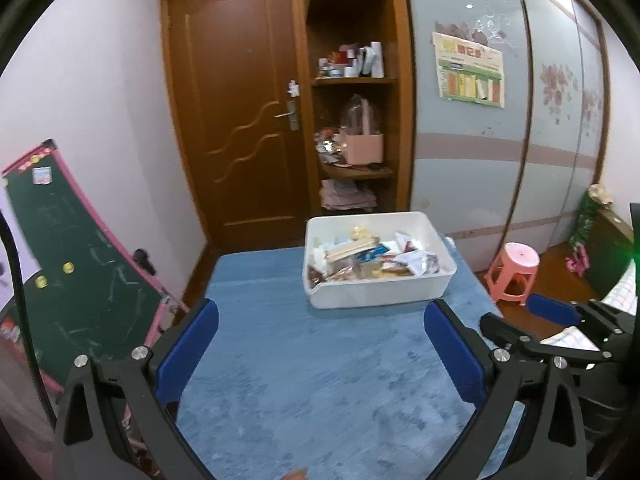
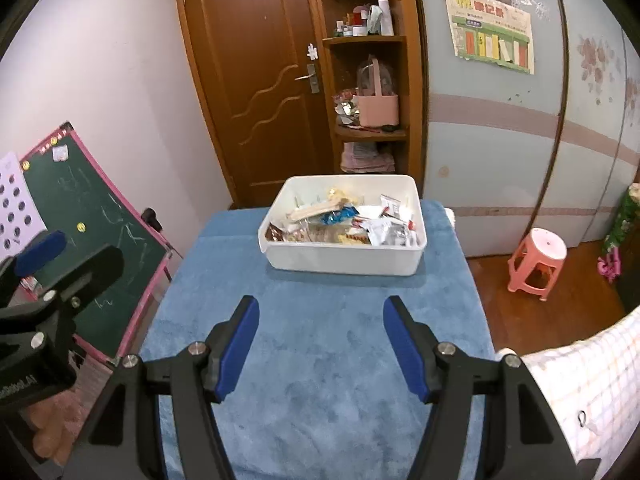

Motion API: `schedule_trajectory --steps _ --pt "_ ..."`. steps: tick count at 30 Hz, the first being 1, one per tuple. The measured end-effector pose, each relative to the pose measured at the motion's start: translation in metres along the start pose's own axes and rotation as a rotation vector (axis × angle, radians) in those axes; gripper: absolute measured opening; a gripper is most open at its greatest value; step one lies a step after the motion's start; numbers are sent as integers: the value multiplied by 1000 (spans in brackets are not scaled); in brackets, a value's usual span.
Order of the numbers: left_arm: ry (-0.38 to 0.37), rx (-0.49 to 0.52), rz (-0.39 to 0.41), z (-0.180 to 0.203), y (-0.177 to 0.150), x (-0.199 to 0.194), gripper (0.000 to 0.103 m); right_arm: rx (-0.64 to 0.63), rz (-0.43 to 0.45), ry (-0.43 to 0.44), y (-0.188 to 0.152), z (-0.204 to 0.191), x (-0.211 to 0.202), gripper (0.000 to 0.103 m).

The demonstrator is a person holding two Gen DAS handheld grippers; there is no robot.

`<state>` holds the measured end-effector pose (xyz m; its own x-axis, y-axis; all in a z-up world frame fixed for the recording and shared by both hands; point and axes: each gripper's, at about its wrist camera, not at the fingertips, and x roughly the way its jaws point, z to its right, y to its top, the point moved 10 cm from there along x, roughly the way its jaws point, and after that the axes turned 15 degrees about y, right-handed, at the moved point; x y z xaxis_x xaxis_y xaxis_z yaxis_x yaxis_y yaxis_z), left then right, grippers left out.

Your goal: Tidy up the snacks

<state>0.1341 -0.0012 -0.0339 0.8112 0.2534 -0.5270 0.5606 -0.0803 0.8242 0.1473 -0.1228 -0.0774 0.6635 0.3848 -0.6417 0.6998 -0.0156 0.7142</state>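
Now the snacks are seen piled in the white bin on the blue desk. Short of the bin, the left tongs are held spread wide and the right tongs partly spread, with nothing gripped.

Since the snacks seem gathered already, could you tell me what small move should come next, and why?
Probably ease both tongs back and stop. The snacks lie in the white bin, the blue cloth looks bare, and the left tongs and right tongs stand open and empty.
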Motion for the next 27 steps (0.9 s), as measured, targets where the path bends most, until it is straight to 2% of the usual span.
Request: schedule_trajectory --steps 4,12,17,21,27 --pt "-24 -7 -52 -6 -26 -9 102 4 -13 -7 -18 -10 -8 66" --pt "-6 -64 -123 -20 -66 -13 102 -2 -10 -54 -43 -22 -27 74" --pt "6 -80 -174 -25 -83 -8 102 28 14 -71 -52 -24 -39 75" --pt "39 -60 -181 -24 -92 -8 102 52 27 -67 -53 -24 -45 75" --pt "46 -86 -200 -31 -96 -8 102 9 28 -96 -57 -31 -48 75"
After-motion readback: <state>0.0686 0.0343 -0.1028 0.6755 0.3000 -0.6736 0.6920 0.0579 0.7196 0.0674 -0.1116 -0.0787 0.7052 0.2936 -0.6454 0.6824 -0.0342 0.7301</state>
